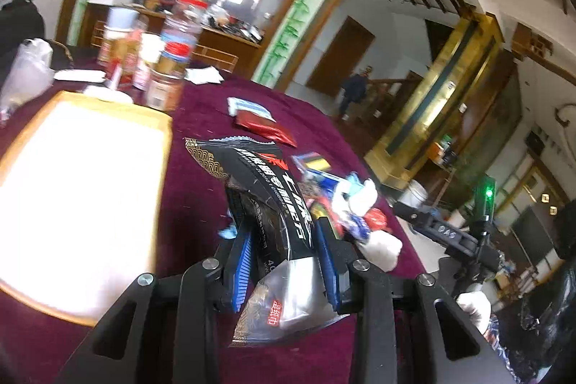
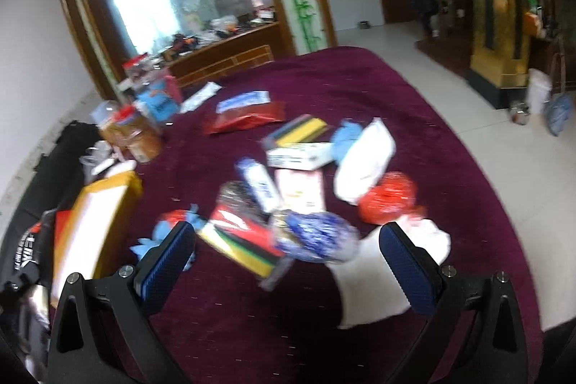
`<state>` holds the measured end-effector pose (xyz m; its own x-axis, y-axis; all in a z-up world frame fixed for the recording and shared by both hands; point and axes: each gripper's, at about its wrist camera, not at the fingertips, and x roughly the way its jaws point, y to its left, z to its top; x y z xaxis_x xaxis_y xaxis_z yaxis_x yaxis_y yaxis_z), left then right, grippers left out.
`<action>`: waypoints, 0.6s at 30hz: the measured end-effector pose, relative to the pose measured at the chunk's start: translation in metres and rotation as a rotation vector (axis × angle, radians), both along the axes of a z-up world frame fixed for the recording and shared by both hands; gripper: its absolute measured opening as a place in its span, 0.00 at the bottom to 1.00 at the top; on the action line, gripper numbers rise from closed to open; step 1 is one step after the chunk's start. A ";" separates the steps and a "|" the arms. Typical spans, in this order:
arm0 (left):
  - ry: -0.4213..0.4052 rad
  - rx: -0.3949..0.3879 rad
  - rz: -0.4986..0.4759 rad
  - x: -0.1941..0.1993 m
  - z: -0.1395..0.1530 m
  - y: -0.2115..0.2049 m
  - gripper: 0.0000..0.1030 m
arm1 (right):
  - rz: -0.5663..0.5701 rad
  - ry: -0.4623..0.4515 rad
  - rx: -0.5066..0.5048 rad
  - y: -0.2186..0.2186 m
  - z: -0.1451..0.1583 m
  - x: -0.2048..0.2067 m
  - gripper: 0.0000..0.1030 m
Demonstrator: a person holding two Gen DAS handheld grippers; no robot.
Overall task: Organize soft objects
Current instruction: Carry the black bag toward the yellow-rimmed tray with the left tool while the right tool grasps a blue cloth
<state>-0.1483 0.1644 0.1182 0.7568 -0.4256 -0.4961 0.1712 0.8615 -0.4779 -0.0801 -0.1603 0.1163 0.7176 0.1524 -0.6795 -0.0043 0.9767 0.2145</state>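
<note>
**Left gripper pinching a black packet above the cluttered bench**

Blue ribbed pads of the left gripper (image 1: 286,249) are pressed onto a black glossy plastic packet with white lettering and a clear lower corner (image 1: 268,200), which stands up between them, its crimped top edge leaning away toward the far side of the bench (image 1: 201,117). Just left of this gripper lies a flat rectangular box with a yellow-brown rim and a white face (image 1: 77,146). Beyond the packet's top, a red foil pouch (image 1: 264,128) lies flat on the dark maroon cloth, a blue-and-white sachet touching its far edge. To the right of the packet a blurred heap of small wrapped items sits on the cloth, among them a soft white bundle (image 1: 381,245). Clear jars with red lids (image 1: 172,60) stand at the far left.

From the right wrist view, the right gripper (image 2: 288,261) is spread wide with nothing between its blue pads. It hangs over the heap: a crinkly blue-and-white patterned bag (image 2: 316,234) lies midway between the fingers, a striped red, yellow, green and black packet (image 2: 241,242) just left of it, a red mesh-like bag (image 2: 388,197) and a white pillow-shaped pouch (image 2: 363,161) farther right. A white soft bundle (image 2: 374,287) lies beside the right finger. The picture is motion-blurred, so smaller items cannot be told apart.
</note>
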 end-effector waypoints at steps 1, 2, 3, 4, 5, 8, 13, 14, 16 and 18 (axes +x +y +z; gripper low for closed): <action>-0.001 0.005 0.018 -0.002 0.000 0.005 0.34 | 0.020 0.007 0.005 0.004 -0.001 0.003 0.99; 0.003 0.005 0.031 -0.003 -0.001 0.009 0.34 | 0.049 0.023 0.010 0.011 -0.003 0.007 0.99; 0.007 0.001 0.041 -0.003 -0.002 0.013 0.34 | 0.072 0.035 0.018 0.016 -0.005 0.009 0.99; 0.012 0.000 0.053 -0.002 -0.004 0.016 0.34 | 0.118 0.052 0.043 0.025 -0.008 0.012 0.99; 0.015 0.002 0.063 -0.001 -0.004 0.019 0.34 | 0.151 0.064 0.067 0.031 -0.009 0.013 0.99; 0.021 0.008 0.078 0.000 -0.007 0.021 0.34 | 0.262 0.115 0.155 0.053 -0.016 0.021 0.99; 0.027 0.015 0.077 -0.002 -0.013 0.022 0.34 | 0.396 0.225 0.227 0.106 -0.034 0.040 0.99; 0.031 0.014 0.081 -0.002 -0.014 0.024 0.34 | 0.402 0.231 0.205 0.115 -0.036 0.041 0.99; 0.035 0.010 0.089 -0.006 -0.017 0.031 0.34 | 0.412 0.243 0.138 0.132 -0.042 0.042 0.99; 0.039 0.010 0.098 -0.008 -0.020 0.038 0.34 | 0.409 0.264 0.092 0.144 -0.051 0.044 0.98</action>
